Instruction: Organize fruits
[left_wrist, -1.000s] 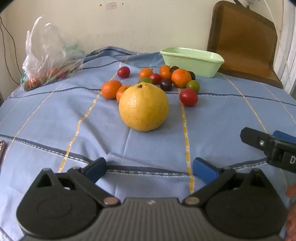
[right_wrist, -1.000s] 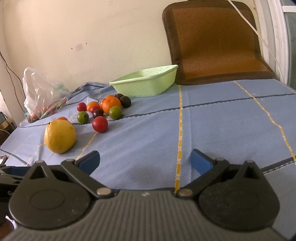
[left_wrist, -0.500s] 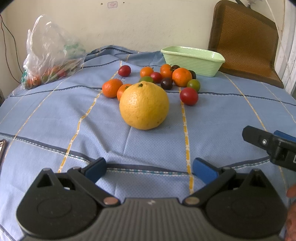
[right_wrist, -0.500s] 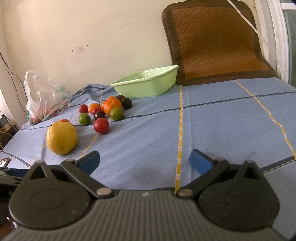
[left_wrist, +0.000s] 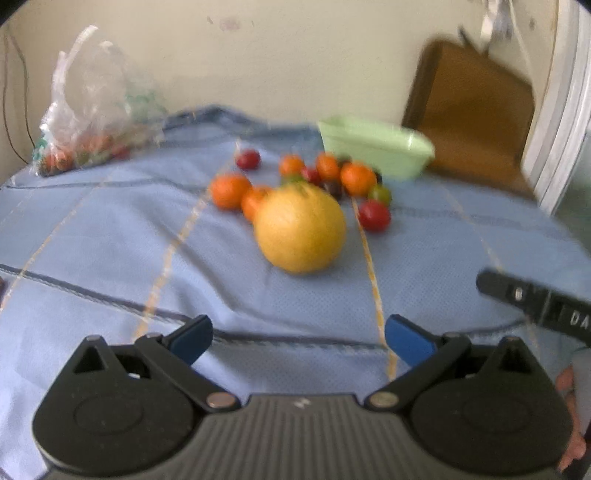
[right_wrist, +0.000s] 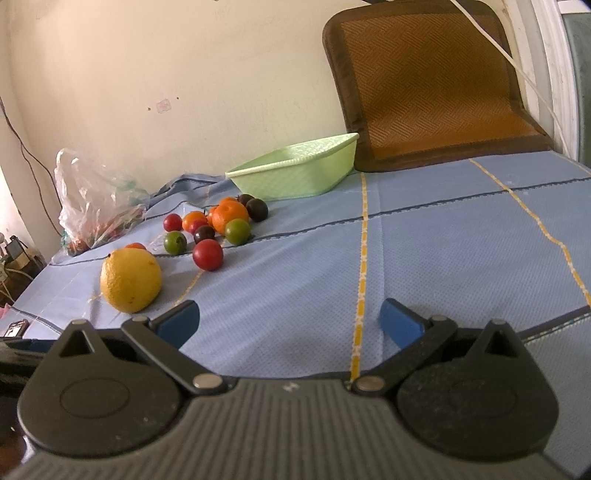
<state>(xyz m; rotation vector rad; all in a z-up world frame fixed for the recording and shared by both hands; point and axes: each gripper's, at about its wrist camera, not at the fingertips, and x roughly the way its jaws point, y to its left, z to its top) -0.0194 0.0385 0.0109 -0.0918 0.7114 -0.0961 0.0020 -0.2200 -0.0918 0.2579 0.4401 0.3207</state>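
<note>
A large yellow citrus fruit (left_wrist: 301, 229) (right_wrist: 131, 280) lies on the blue cloth, straight ahead of my left gripper (left_wrist: 298, 338), which is open and holds nothing. Behind it sits a cluster of small fruits: orange mandarins (left_wrist: 229, 191) (right_wrist: 229, 217), red tomatoes (left_wrist: 373, 216) (right_wrist: 208, 254), green ones (right_wrist: 237, 231) and dark ones (right_wrist: 256, 209). A pale green basket (left_wrist: 373, 147) (right_wrist: 295, 173) stands beyond the cluster. My right gripper (right_wrist: 290, 325) is open over bare cloth, to the right of the yellow fruit. The left wrist view is blurred.
A clear plastic bag (left_wrist: 92, 118) (right_wrist: 94, 206) with more fruit lies at the back left near the wall. A brown woven chair mat (left_wrist: 472, 110) (right_wrist: 432, 85) leans at the back right. The right gripper's body (left_wrist: 535, 306) shows at the left view's right edge.
The left gripper's view has swung and lifted a little, so the fruit sits higher in frame and blurs. The right gripper has tilted up slightly. Both stay open; no fruit has moved.
</note>
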